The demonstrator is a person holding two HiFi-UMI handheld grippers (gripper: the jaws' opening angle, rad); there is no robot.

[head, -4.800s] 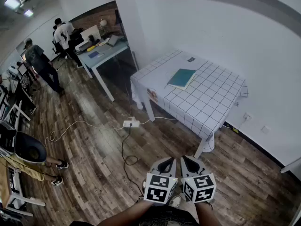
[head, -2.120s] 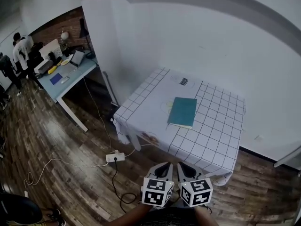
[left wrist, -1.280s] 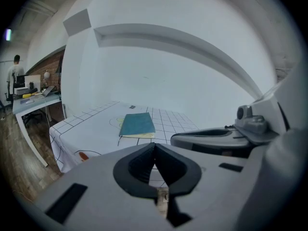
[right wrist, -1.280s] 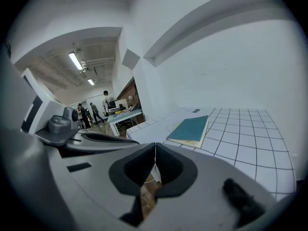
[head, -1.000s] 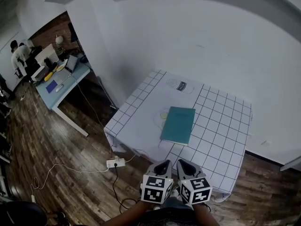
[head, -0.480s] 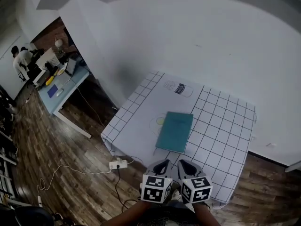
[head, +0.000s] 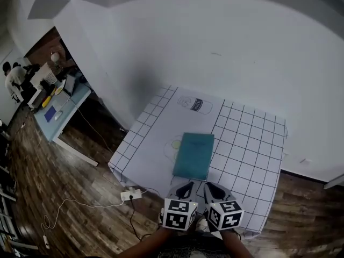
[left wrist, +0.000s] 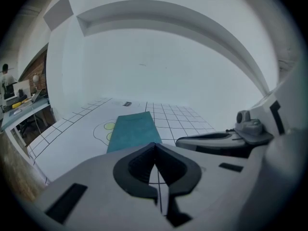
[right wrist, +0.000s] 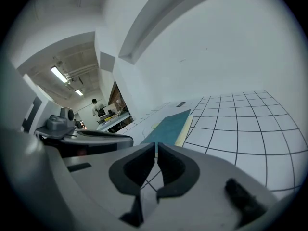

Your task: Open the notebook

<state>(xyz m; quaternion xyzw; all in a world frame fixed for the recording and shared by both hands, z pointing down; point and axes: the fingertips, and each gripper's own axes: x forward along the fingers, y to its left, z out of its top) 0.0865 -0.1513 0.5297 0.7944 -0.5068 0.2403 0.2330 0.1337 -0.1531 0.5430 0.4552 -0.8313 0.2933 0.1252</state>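
Lying closed on the gridded table [head: 252, 144]: teal notebook [head: 193, 156]. Left gripper [head: 186, 186] and right gripper [head: 211, 187]: jaws together, nothing held, both short of it.

Tablecloth label [head: 194, 105] print unreadably small, left forearm [head: 153, 244] cut off below, far desk [head: 64, 105] clutter perhaps stationery

The left gripper [head: 186, 186] sits low in the head view, pointing forward and somewhat downward, its marker cube [head: 180, 215] facing up at the camera. Its jaws are pressed together, and the dark pads [left wrist: 137, 166] meet along a single line. The right gripper [head: 211, 187] lies just beside it and roughly parallel. Its jaws are likewise closed, with only a hairline slit between them. Two bare forearms [head: 153, 243] come in from the bottom edge, one behind each gripper.
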